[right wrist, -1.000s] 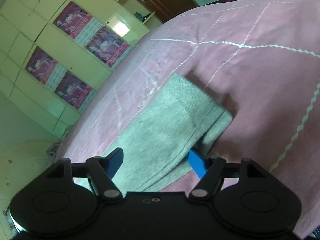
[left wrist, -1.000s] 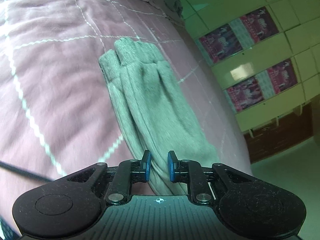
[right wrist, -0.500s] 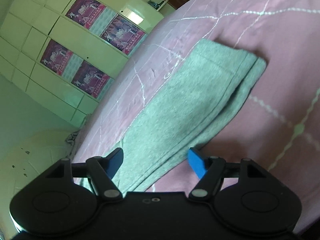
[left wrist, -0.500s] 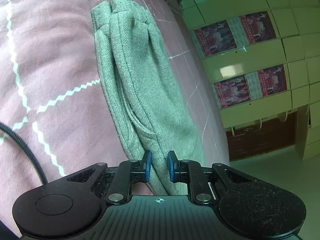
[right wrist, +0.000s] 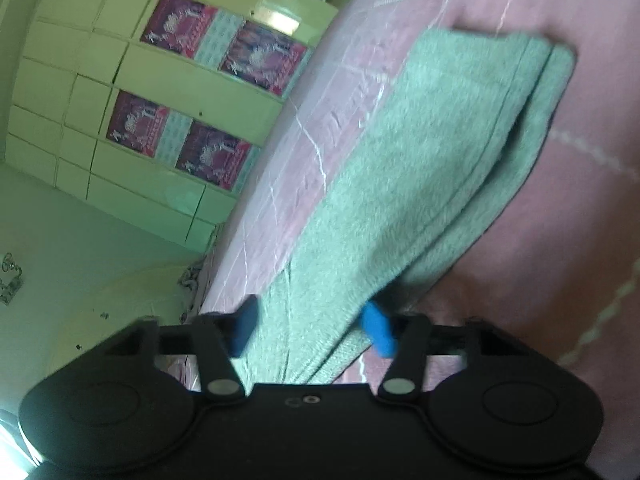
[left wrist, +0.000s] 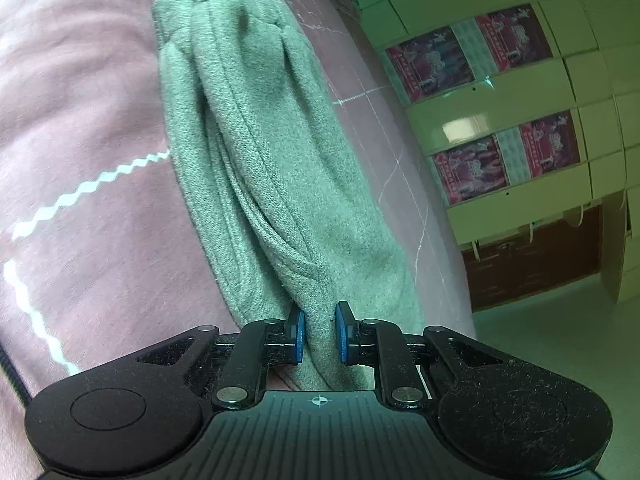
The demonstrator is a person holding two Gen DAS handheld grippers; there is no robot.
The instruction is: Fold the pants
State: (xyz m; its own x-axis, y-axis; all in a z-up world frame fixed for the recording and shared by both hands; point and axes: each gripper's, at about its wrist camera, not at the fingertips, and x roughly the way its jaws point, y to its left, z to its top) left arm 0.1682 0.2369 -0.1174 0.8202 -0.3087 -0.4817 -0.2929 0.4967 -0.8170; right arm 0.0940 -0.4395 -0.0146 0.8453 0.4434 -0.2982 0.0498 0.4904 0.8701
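Left tongs (left wrist: 318,334) clamped on a gathered ridge of the pants (left wrist: 256,152); right tongs (right wrist: 310,330) closing, their blue fingers (right wrist: 378,332) either side of the cloth's near end, though blur hides whether they press yet. Pink bedspread (left wrist: 80,140) carries everything; grey pants lie along it, already doubled lengthwise, far end bunched; cupboard wall (right wrist: 80,60) beyond the bed's edge. A second ago the right tongs stood wide; both ends are now nearly secured, so a lift and cross-fold looks next.
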